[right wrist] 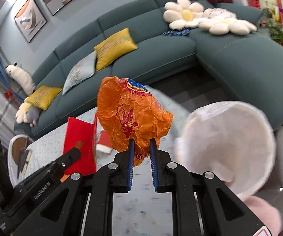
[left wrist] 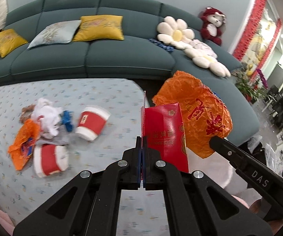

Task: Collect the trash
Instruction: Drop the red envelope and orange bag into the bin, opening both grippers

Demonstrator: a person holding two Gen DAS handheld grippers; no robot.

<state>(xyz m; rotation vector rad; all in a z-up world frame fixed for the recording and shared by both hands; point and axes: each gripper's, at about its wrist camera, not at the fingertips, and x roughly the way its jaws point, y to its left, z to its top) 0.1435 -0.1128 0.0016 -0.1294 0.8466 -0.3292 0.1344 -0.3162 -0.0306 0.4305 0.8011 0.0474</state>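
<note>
Red carton (left wrist: 165, 135) clamped in left gripper (left wrist: 142, 137); orange wrapper (right wrist: 133, 116) in right gripper (right wrist: 142, 143); two cups (left wrist: 91, 123) on table (left wrist: 102, 90).

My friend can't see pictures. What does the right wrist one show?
The right gripper pinches a crumpled orange plastic wrapper above a patterned table, beside a white-lined bin. A teal sofa sits behind.

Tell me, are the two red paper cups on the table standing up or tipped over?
Tipped over: both red paper cups lie on their sides beside the trash pile.
</note>
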